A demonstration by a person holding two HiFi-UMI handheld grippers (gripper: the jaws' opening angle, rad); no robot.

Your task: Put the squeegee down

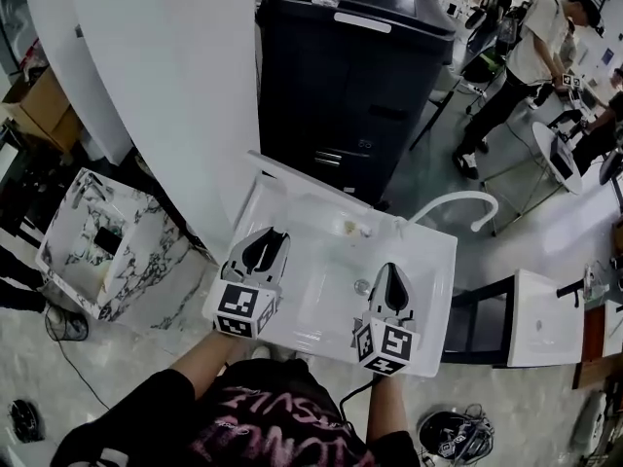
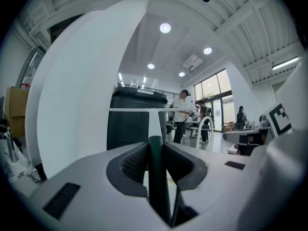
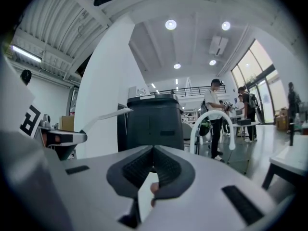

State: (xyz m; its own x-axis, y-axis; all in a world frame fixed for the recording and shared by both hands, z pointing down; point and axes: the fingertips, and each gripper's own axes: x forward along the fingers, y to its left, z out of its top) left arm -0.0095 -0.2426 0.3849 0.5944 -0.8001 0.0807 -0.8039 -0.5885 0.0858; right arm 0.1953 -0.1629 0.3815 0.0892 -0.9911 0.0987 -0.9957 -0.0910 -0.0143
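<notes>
I stand over a white sink basin with a gripper in each hand. My left gripper is shut on the squeegee's dark green handle, which stands upright between the jaws. Its white stem rises to a white crossbar blade. From the right gripper view the blade sticks out from the left gripper at the left. In the head view the squeegee is lost against the white basin. My right gripper hovers over the basin near the drain, jaws shut and empty.
A white arched faucet stands at the basin's far right corner. A large black machine sits right behind the sink, a white column to its left. A marble-patterned basin lies at left. People work at the back right.
</notes>
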